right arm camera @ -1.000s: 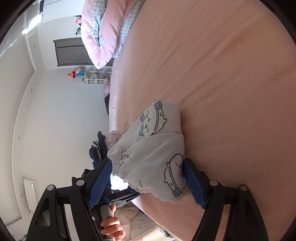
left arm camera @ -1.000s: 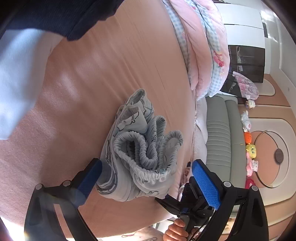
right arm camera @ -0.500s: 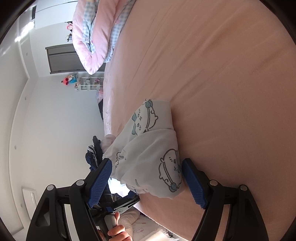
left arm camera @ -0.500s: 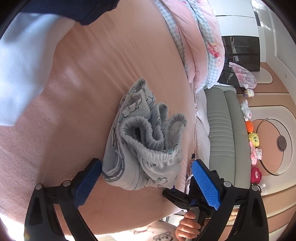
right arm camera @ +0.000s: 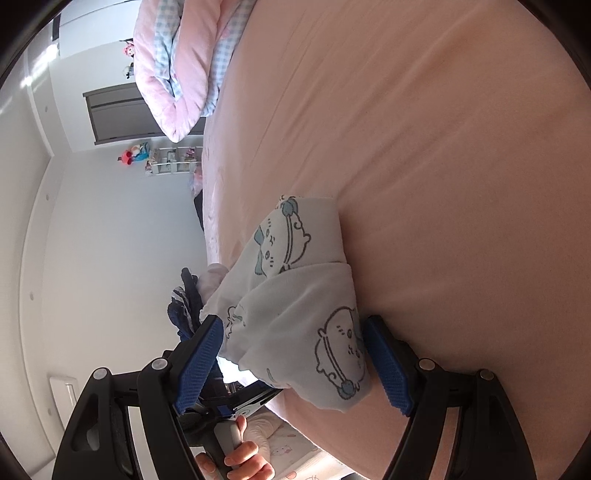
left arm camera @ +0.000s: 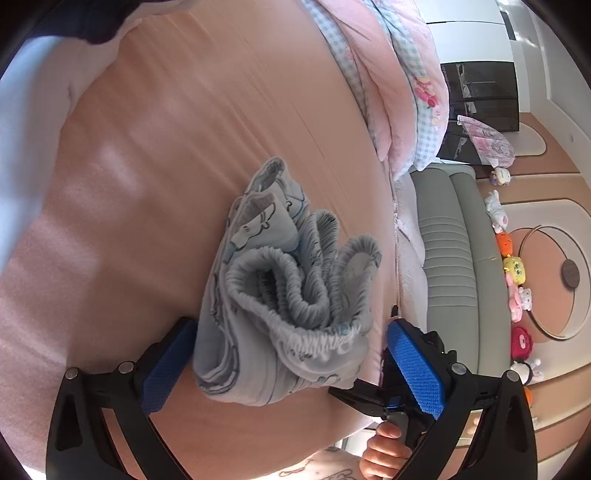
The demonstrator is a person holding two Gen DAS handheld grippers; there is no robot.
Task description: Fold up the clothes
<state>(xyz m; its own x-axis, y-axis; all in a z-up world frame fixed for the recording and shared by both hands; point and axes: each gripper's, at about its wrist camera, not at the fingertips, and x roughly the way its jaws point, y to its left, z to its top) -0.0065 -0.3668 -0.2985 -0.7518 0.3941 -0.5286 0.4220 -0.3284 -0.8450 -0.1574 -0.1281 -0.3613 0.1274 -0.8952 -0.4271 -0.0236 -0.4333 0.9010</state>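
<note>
A folded pale blue-grey garment (left arm camera: 288, 295) with cartoon prints and a bunched elastic waistband lies on the pink bed sheet (left arm camera: 177, 155), near the bed's edge. My left gripper (left arm camera: 291, 369) is open and straddles the waistband end, one blue pad on each side. In the right wrist view the same garment (right arm camera: 295, 314) shows its smooth folded end, and my right gripper (right arm camera: 293, 363) stands open around it. Each view shows the opposite gripper beyond the garment, with a hand (left arm camera: 384, 446) on its handle.
A pink and blue-check quilt (left arm camera: 399, 81) is heaped at the far end of the bed. Dark navy clothing (left arm camera: 92, 22) and a white cloth (left arm camera: 22, 155) lie at the top left. A grey padded bench (left arm camera: 450, 266) and plush toys (left arm camera: 513, 266) stand past the bed's edge.
Both cameras shifted and tilted slightly around the folded garment. Both grippers stay open with the garment between their pads; the waistband folds have spread a little.
</note>
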